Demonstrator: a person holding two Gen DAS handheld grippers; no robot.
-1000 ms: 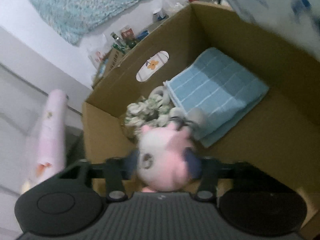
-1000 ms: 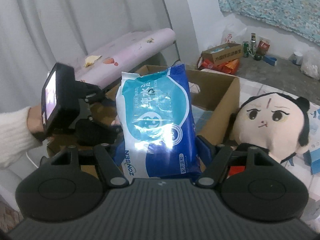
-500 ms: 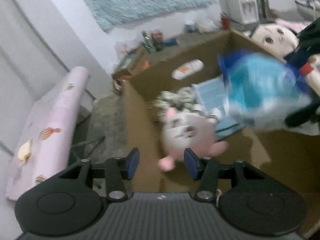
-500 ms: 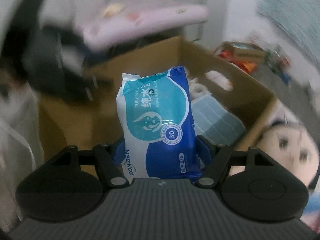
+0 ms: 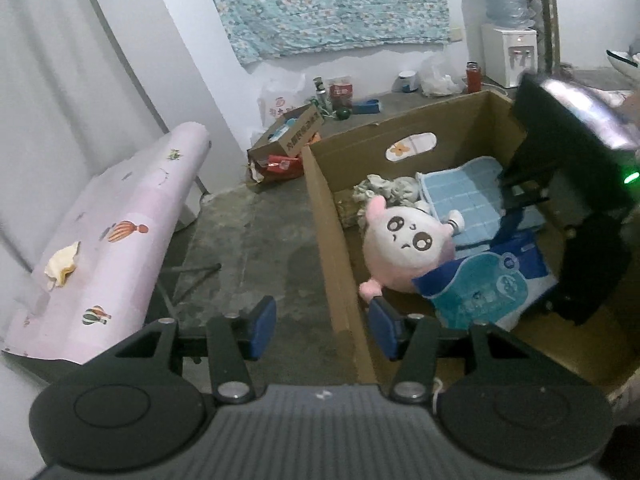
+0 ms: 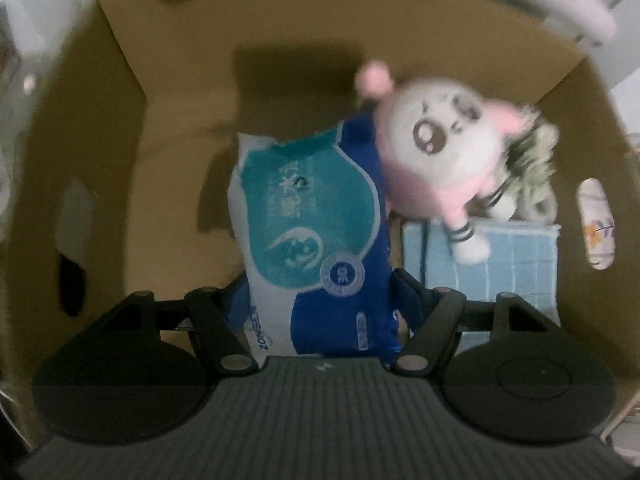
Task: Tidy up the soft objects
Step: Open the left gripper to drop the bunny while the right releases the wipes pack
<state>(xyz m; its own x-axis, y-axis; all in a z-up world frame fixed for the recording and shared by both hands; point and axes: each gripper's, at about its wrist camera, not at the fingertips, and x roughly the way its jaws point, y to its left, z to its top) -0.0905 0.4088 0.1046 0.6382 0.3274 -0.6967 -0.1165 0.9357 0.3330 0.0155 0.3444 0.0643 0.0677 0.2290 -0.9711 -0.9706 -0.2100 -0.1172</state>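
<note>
Wipes pack (image 6: 320,240) clamped between right tongs (image 6: 320,312), inside box (image 6: 168,128).

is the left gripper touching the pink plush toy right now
Apart. The left wrist view shows the left gripper open and empty, with the pink plush toy lying beyond it in the cardboard box.

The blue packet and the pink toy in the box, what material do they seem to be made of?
The blue packet looks like thin plastic film: smooth, printed, slightly glossy, with a crimped top edge. The pink toy looks like plush fabric, probably stuffed: matte, fuzzy outline, round soft body, stitched-looking eyes.
</note>
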